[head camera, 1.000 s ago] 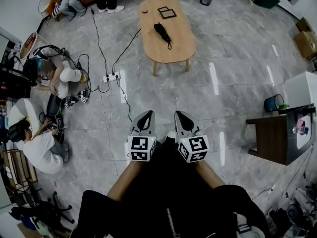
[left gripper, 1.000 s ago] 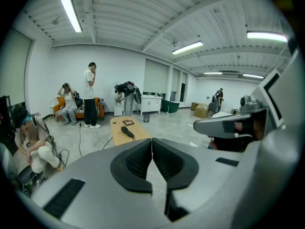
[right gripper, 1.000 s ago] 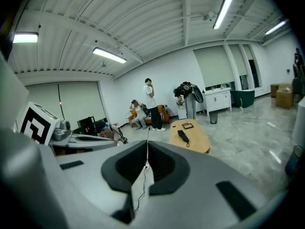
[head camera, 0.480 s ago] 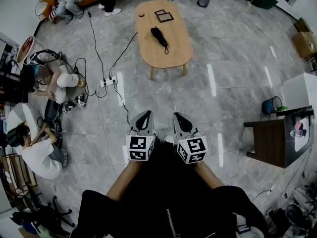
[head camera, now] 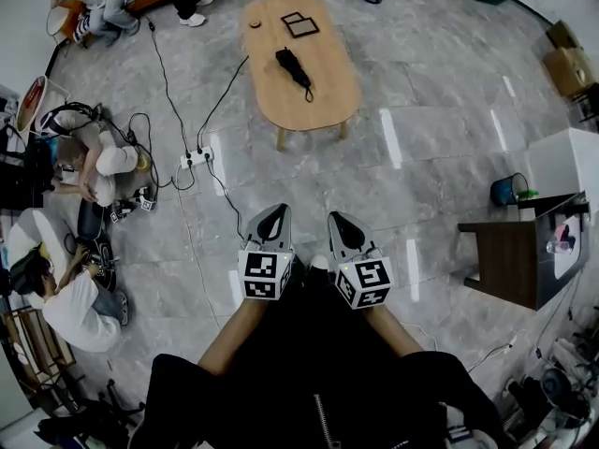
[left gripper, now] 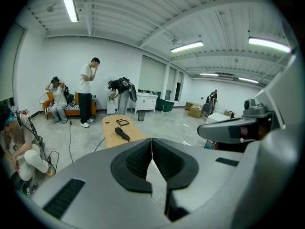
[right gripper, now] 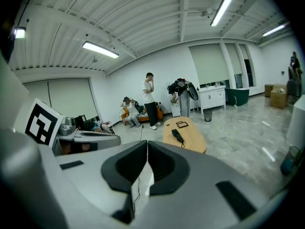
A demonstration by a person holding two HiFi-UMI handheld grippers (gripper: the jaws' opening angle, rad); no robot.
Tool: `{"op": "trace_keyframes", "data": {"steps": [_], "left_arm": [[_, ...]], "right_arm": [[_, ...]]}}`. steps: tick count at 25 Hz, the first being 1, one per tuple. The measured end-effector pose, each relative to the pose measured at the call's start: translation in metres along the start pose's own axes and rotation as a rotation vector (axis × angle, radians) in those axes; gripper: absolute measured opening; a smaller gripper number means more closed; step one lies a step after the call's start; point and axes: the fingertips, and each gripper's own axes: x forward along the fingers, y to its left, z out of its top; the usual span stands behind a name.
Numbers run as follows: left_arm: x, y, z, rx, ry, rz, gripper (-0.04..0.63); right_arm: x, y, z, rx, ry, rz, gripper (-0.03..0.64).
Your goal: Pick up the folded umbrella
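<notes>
The folded black umbrella (head camera: pixel 293 67) lies on an oval wooden table (head camera: pixel 323 96) far ahead across the floor. It also shows small in the left gripper view as the umbrella (left gripper: pixel 121 133) and in the right gripper view as the umbrella (right gripper: pixel 177 135). My left gripper (head camera: pixel 271 220) and right gripper (head camera: pixel 342 224) are held side by side in front of me, well short of the table. Both are shut with nothing between the jaws: the left gripper (left gripper: pixel 152 144) and the right gripper (right gripper: pixel 147 147) show their tips touching.
A black square frame (head camera: pixel 299 24) and a small round object (head camera: pixel 255 23) lie on the table's far end. A power strip with cables (head camera: pixel 197 156) lies on the floor at left, near seated people (head camera: pixel 65 279). A dark side table (head camera: pixel 519 255) and a blue bin (head camera: pixel 509 190) stand at right.
The table with the umbrella has slid up and left in the head view. Both grippers stay shut and side by side.
</notes>
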Motion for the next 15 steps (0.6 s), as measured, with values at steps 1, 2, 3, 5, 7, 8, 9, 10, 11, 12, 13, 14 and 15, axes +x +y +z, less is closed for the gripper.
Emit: {"op": "trace_keyframes", "data": {"steps": [1, 2, 3, 5, 7, 8, 9, 10, 11, 12, 13, 14, 15], "left_arm": [[0.002, 0.004, 0.001, 0.001, 0.0, -0.006, 0.015], [0.005, 0.009, 0.003, 0.0, 0.0, -0.011, 0.015], [0.007, 0.014, 0.004, -0.001, 0.001, -0.015, 0.015], [0.01, 0.024, 0.006, -0.004, 0.003, -0.025, 0.015], [0.014, 0.033, 0.009, -0.005, 0.002, -0.034, 0.015], [0.016, 0.037, 0.011, -0.005, 0.001, -0.039, 0.015], [0.017, 0.04, 0.012, -0.004, -0.001, -0.044, 0.015], [0.018, 0.044, 0.013, -0.003, -0.002, -0.049, 0.015], [0.019, 0.046, 0.014, -0.001, -0.002, -0.054, 0.015], [0.019, 0.049, 0.014, 0.002, -0.001, -0.06, 0.015], [0.019, 0.053, 0.015, 0.003, -0.001, -0.064, 0.015], [0.019, 0.057, 0.016, 0.005, -0.002, -0.067, 0.015], [0.019, 0.061, 0.017, 0.007, -0.004, -0.068, 0.015]], "right_arm": [[0.005, 0.002, 0.002, 0.0, -0.001, -0.003, 0.012], [0.011, 0.004, 0.004, -0.001, -0.001, -0.005, 0.012], [0.016, 0.007, 0.006, -0.004, -0.001, -0.008, 0.012], [0.025, 0.011, 0.009, -0.011, 0.002, -0.016, 0.012], [0.033, 0.013, 0.012, -0.014, 0.003, -0.026, 0.012], [0.037, 0.014, 0.014, -0.014, 0.002, -0.03, 0.012], [0.041, 0.016, 0.015, -0.013, 0.001, -0.034, 0.012], [0.045, 0.017, 0.017, -0.011, -0.001, -0.038, 0.012], [0.048, 0.019, 0.018, -0.01, -0.002, -0.043, 0.012], [0.051, 0.021, 0.018, -0.008, -0.003, -0.047, 0.012], [0.054, 0.024, 0.019, -0.007, -0.002, -0.05, 0.012], [0.057, 0.027, 0.019, -0.006, -0.002, -0.053, 0.012], [0.06, 0.031, 0.02, -0.006, -0.001, -0.054, 0.012]]}}
